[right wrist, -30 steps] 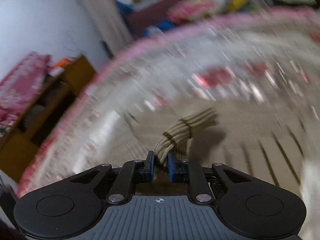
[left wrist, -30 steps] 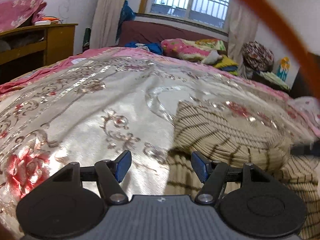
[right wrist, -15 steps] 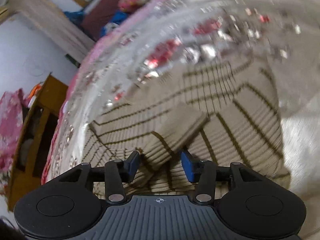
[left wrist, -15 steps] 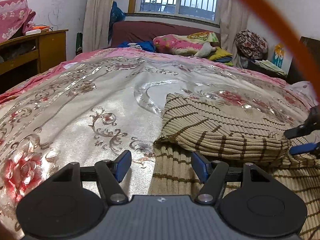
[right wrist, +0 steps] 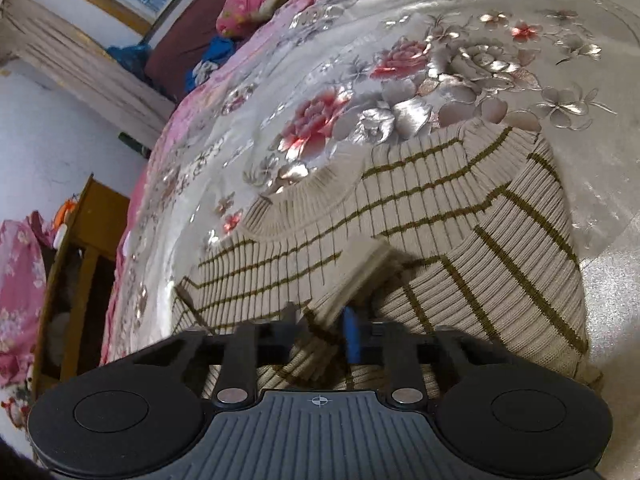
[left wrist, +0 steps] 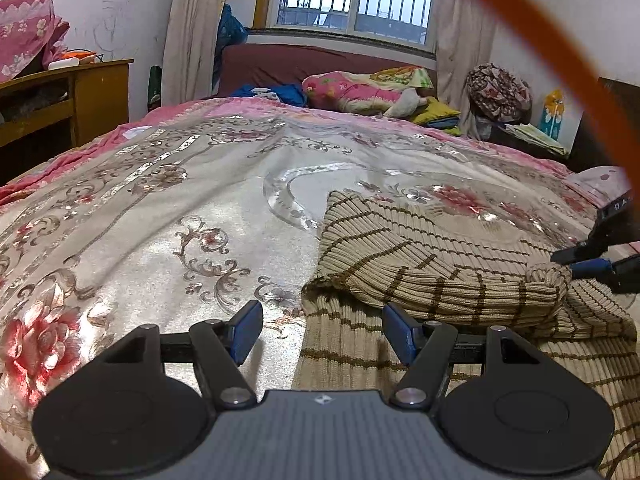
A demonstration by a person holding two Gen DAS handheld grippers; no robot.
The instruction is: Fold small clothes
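Note:
A beige ribbed sweater (left wrist: 420, 248) with thin brown stripes lies flat on the flowered bedspread (left wrist: 200, 208). One sleeve (left wrist: 460, 292) is folded across its body. My right gripper (right wrist: 320, 320) has its jaws closing on the cuff end of that sleeve (right wrist: 360, 272), and the blue pad touches the knit. The left wrist view shows this right gripper (left wrist: 576, 264) at the right edge, pinching the rounded cuff. My left gripper (left wrist: 320, 328) is open and low over the sweater's near left edge, with nothing between its fingers.
A wooden cabinet (left wrist: 92, 96) stands left of the bed. Pillows and bundled clothes (left wrist: 360, 88) lie at the far end under the window. An orange cable (left wrist: 560, 52) crosses the upper right of the left wrist view. Bare bedspread (right wrist: 500, 60) lies beyond the sweater.
The right gripper carried the sleeve over the sweater, opened and let it drop, then closed on the cuff again while rolling. The left gripper stayed open in place.

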